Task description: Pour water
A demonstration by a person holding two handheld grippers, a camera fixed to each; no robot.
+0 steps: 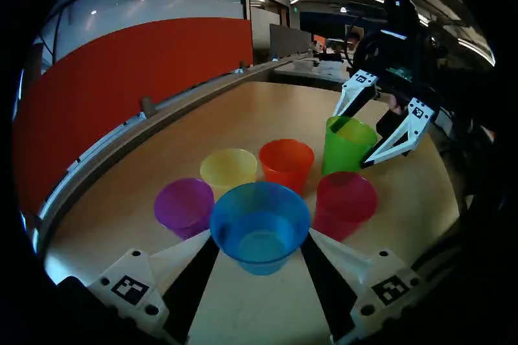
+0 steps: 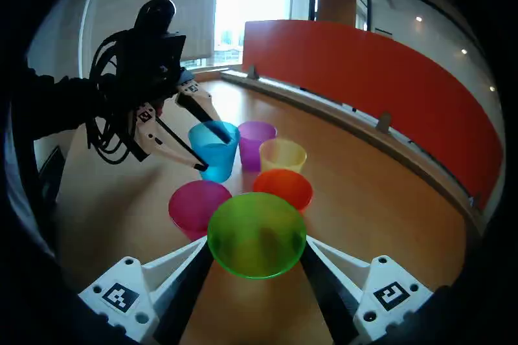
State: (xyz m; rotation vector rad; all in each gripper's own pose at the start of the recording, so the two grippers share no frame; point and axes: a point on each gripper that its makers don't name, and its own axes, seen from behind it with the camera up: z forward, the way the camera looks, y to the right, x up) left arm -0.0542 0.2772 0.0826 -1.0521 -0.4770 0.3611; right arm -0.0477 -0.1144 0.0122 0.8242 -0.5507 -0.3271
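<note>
left gripper [image 1: 260, 236]: fingers clamped on blue cup [image 1: 260, 219], one on each side of its wall, below the rim.
blue cup: upright, long axis vertical, mouth up. There is a paler patch at the bottom; can't tell if it's water.
right gripper [image 2: 257, 243]: fingers clamped on green cup [image 2: 257, 233], same side-on grasp.
green cup: upright, long axis vertical, mouth up. Can't tell the contents.
lifted or standing: can't tell for either held cup.
layout: six cups in a tight ring on the worktop [image 1: 272, 112], well in from the edge that runs along the red partition [image 1: 129, 79].
ring order: blue cup, purple cup [image 1: 184, 206], yellow cup [image 1: 228, 169], orange cup [image 1: 286, 160], green cup, magenta cup [image 1: 345, 199].
other four: upright, mouths up, no fingers on them.
cross-check: each gripper view shows the other gripper's fingers flanking its cup across the ring.
</note>
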